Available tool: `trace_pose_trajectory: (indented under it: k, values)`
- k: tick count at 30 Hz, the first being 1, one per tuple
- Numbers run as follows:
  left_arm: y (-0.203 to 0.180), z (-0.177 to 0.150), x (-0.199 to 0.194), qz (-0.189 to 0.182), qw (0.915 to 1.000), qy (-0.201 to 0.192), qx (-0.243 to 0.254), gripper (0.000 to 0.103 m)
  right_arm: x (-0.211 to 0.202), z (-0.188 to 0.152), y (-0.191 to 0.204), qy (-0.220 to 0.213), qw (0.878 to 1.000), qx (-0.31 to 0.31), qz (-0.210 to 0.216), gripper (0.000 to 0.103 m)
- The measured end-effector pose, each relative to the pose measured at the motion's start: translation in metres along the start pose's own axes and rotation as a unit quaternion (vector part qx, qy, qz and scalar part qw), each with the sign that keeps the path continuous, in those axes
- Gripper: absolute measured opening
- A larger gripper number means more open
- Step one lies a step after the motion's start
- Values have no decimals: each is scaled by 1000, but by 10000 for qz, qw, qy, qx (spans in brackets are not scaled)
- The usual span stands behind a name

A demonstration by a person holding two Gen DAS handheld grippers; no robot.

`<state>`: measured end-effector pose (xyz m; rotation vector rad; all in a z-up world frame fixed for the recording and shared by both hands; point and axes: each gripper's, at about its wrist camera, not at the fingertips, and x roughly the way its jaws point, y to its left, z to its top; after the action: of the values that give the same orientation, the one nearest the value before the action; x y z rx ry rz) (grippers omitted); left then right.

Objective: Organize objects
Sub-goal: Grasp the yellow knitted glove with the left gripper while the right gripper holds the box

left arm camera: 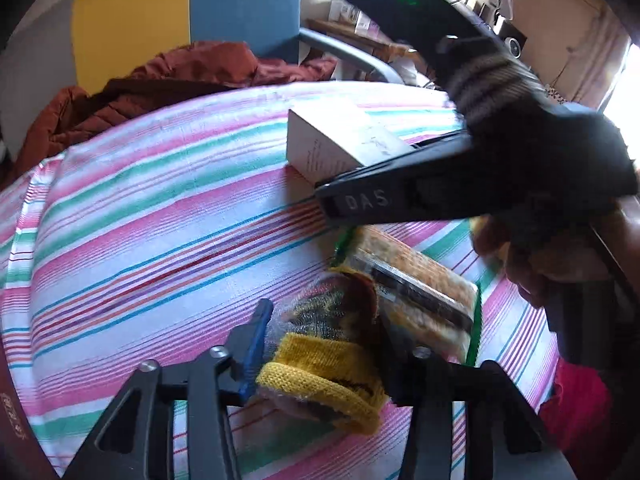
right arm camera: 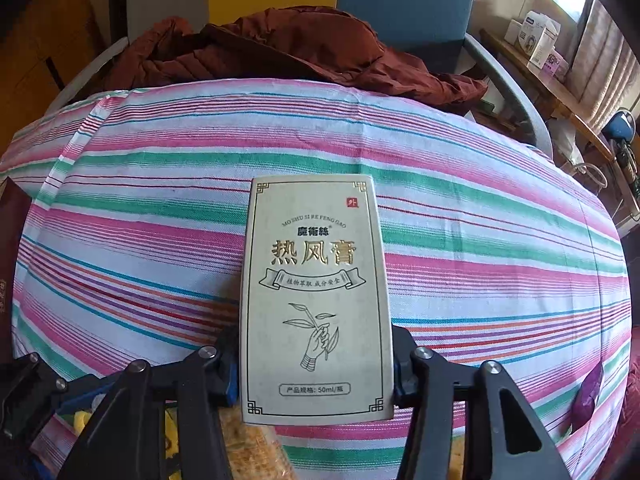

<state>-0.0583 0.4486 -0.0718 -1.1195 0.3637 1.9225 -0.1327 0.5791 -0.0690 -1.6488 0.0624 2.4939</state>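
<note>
Your left claw (left arm camera: 320, 344), bottom centre of the left wrist view, is closed on a yellow-cuffed knit bundle (left arm camera: 324, 364) wrapped in clear film; the pads squeeze its sides and the cuff end sticks out toward the camera. It looks soft and light, and the film is probably slippery, so keep the grip mid-body where the knit bulks, not on the loose cuff. Just right of it, touching or nearly so, a cracker pack (left arm camera: 416, 292) lies on the striped cloth (left arm camera: 160, 208) covering the bench; it is likely brittle inside, so take it across the short sides and squeeze gently. Your right claw (right arm camera: 316, 364), bottom centre of the right wrist view, clamps the lower part of a pale carton (right arm camera: 316, 300) printed with gold characters and a leaf drawing, its blue pads (right arm camera: 230, 380) against both long edges. The carton is stiff, light card that crushes if pinched hard, so the edge hold is right. In the left view the same carton sits centre right, its lower end just above the cloth; contact is unclear. A rust-brown jacket (right arm camera: 288, 52) lies heaped at the upper middle, beyond the bench.
</note>
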Motion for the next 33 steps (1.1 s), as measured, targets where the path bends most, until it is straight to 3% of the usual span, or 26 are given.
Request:
trace_pose_trajectory:
  k: [6, 14, 26, 33]
  values:
    - [7, -26, -25, 197, 9996, -87, -199, 40, -13, 1, 10, -255, 9995, -127, 141, 52]
    - [5, -57, -39, 462, 9986, -193, -178, 42, -26, -5, 45, -389, 9936, -446, 960, 52]
    - [12, -56, -30, 409, 9983, -300, -284, 47, -7, -12, 61, -100, 9937, -616, 927, 52]
    - [13, -55, -28, 477, 9980, -374, -191, 43, -5, -12, 61, -118, 9938, -637, 906, 52]
